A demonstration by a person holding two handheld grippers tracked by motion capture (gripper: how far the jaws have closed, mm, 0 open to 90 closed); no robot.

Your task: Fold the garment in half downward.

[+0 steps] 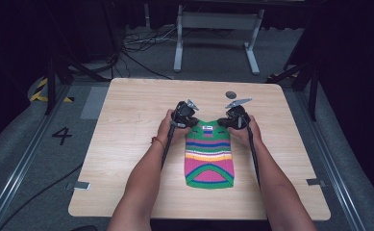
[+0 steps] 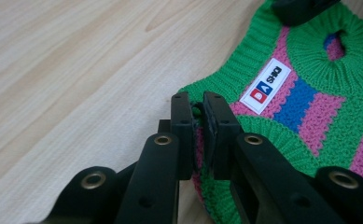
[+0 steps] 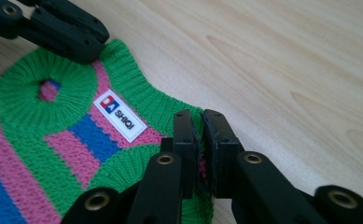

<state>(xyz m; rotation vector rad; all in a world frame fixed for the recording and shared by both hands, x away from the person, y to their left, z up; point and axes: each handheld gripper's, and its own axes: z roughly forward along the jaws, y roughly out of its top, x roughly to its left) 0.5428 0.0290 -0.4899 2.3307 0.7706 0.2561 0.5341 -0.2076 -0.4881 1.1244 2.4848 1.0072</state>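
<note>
Two grippers, left (image 1: pixel 193 121) and right (image 1: pixel 224 122), each clamped on a far corner of the striped knitted sweater (image 1: pixel 209 155) (green ribbed edge between jaws); white label (image 2: pixel 266 85) near collar; flat on light wooden table (image 1: pixel 127 144), near middle.

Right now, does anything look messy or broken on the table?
Nothing stands out. The striped sweater lies flat and straight on the table, with no tears showing. The left gripper and right gripper each pinch a top corner.
</note>
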